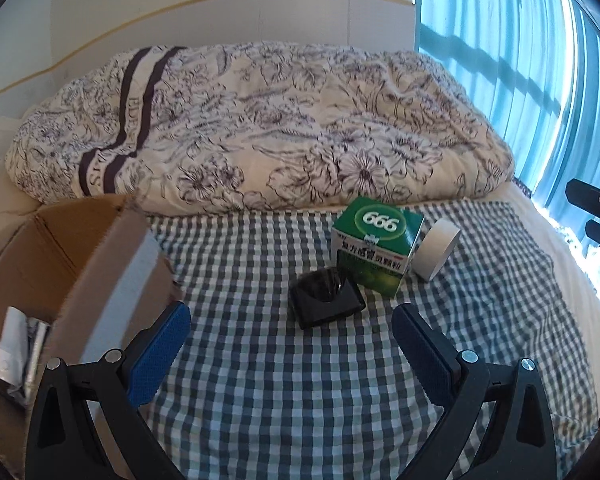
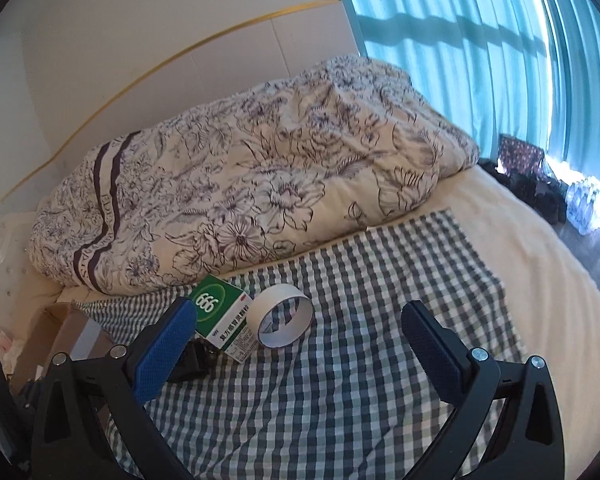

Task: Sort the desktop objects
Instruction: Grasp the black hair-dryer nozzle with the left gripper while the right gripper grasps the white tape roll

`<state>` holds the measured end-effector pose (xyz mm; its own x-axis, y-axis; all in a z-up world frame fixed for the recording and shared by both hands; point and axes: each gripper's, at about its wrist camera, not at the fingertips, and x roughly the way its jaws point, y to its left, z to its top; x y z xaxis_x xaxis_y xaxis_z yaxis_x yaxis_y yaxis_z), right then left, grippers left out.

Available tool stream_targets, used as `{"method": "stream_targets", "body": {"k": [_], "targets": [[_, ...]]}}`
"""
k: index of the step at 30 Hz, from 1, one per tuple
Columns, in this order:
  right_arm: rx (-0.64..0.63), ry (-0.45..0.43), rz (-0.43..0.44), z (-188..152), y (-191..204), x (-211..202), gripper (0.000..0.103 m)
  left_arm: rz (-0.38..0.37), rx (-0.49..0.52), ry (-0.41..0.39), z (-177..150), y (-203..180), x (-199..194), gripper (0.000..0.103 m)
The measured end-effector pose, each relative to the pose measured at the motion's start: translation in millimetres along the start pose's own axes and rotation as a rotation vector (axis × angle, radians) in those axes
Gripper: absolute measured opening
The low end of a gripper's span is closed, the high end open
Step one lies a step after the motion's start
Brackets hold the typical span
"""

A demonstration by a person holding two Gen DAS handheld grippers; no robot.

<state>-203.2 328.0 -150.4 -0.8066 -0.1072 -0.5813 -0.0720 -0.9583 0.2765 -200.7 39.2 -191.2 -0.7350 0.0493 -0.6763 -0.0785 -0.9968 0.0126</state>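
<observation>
I have both tools hovering over a bed covered near me by a checked cloth (image 1: 300,380). My left tool (image 1: 292,344) is spread wide with nothing between its blue pads, and my right tool (image 2: 296,344) is likewise wide apart and empty.

Through the left wrist camera, three things sit grouped on the cloth ahead of the left tool. Nearest is a small black object (image 1: 326,298) (glossy, squarish, I cannot tell what it is). Just beyond it and touching or nearly so stands a green medicine box (image 1: 376,244) marked 999, seen upside down. Leaning against the box's right side is a white tape roll (image 1: 438,250), standing on its edge.

To the left, a cardboard box (image 1: 80,276) sits at the edge of the cloth with its flaps open; some white and silvery crumpled material (image 1: 18,356) shows inside at its near end. The tip of my right tool is visible at the far right edge of this view.

Through the right wrist camera, the tape roll and green box lie left of centre, just beyond my left-hand finger (image 2: 164,348), which partly hides the black object.

Farther off, a floral duvet (image 1: 260,128) is bunched across the bed, with a teal curtain (image 1: 520,80) on the right.
</observation>
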Motion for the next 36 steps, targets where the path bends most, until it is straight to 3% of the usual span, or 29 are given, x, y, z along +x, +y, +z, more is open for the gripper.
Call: {"method": "stream_targets", "body": {"k": [10,18,22,25,28,31,36], "targets": [[-0.016,0.101,0.068,-19,7,76,0.103,-0.042,-0.006,0.067,-12,-13,76,0.103],[-0.002,0.134,0.089,-25,8,112,0.101,-0.056,-0.025,0.095,-14,-24,114,0.103],[-0.003,0.151,0.089,-25,8,125,0.094,-0.043,-0.039,0.097,-13,-26,128,0.103],[-0.012,0.167,0.089,-27,10,134,0.091,-0.044,-0.048,0.099,-13,-25,137,0.100],[-0.021,0.191,0.088,-29,13,145,0.081,-0.043,-0.056,0.109,-13,-24,144,0.094],[-0.006,0.217,0.103,-32,13,156,0.079,-0.058,-0.058,0.136,-17,-24,151,0.083],[-0.001,0.220,0.111,-35,17,165,0.079,-0.080,-0.075,0.125,-21,-20,152,0.081]]}}
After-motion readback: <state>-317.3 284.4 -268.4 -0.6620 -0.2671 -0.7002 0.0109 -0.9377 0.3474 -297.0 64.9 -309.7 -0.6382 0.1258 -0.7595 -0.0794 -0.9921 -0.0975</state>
